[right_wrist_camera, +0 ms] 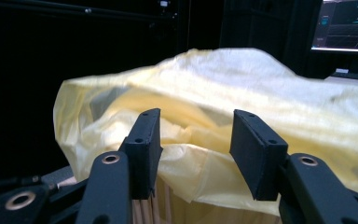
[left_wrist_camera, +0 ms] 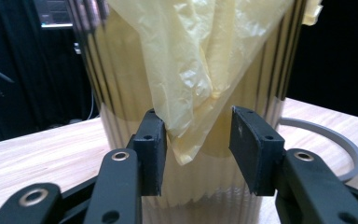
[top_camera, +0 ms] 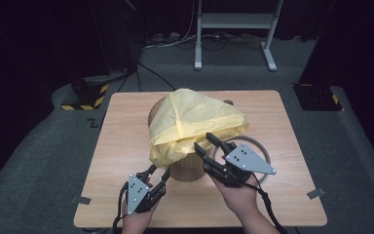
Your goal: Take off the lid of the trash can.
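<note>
In the high view, a thin yellow plastic bag drapes over a ribbed wooden bin at the middle of the pale wood surface. A grey ring lies just right of the bin. The left gripper sits at the bin's near-left base, the right gripper at the bag's near edge.

In the left gripper view, the fingers stand partly open, with the bag's hanging corner between them, unpinched.

In the right gripper view, the fingers stand partly open before the bag, holding nothing.
</note>
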A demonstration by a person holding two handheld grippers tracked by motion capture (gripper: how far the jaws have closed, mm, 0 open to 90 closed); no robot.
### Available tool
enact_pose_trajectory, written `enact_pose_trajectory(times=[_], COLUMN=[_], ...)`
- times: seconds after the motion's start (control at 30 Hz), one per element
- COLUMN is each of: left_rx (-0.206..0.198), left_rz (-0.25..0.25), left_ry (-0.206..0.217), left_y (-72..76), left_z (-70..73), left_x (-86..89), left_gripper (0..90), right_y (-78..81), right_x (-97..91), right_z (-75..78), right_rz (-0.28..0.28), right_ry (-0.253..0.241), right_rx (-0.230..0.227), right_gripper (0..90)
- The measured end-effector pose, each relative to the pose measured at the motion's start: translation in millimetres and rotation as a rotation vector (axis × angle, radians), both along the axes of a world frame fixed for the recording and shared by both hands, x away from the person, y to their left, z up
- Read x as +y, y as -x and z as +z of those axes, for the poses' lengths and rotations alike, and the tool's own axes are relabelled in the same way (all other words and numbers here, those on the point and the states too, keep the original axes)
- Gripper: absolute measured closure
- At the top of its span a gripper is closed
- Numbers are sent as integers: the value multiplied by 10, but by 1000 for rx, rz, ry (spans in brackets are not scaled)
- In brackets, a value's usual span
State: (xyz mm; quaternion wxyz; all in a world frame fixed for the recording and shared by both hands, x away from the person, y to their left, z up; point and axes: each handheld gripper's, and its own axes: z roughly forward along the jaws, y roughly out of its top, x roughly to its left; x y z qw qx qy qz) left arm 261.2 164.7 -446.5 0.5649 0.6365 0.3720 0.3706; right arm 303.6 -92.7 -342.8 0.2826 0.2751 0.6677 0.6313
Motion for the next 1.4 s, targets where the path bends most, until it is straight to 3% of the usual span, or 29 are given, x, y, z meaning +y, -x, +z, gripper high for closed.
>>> enact_pose_trajectory(times=[0.17, 0.37, 0.5, 0.57, 0.67, 0.97, 1.2, 1.27, 1.3, 1.4], left_rx=[-8, -12, -23, -27, -31, -84, -101, -108, -110, -105], left_rz=[19, 24, 19, 20, 21, 12, 6, 9, 10, 14], left_ry=[24, 19, 27, 42, 47, 73, 77, 82, 88, 82], left_y=[0, 7, 30, 37, 46, 125, 145, 149, 149, 139], left_z=[9, 13, 26, 32, 50, 179, 238, 258, 262, 260], left_x=[25, 59, 72, 70, 86, 91, 59, 54, 49, 50], left_gripper=[560, 523, 490, 473, 432, 345, 339, 341, 346, 357], right_y=[23, 63, 73, 66, 52, -6, -113, -108, -81, 19], right_x=[-16, -42, -13, -18, -26, -116, -175, -217, -235, -254], right_z=[-95, -161, -216, -214, -207, -259, -562, -581, -560, -472], right_rz=[-18, -53, -99, -99, -108, -130, -147, -150, -146, -130], right_ry=[10, 43, 76, 81, 93, 91, 131, 111, 96, 63], right_rx=[4, -26, -59, -62, -62, -47, 48, 53, 43, 2], right_gripper=[541, 600, 711, 816, 888, 900, 900, 900, 886, 723])
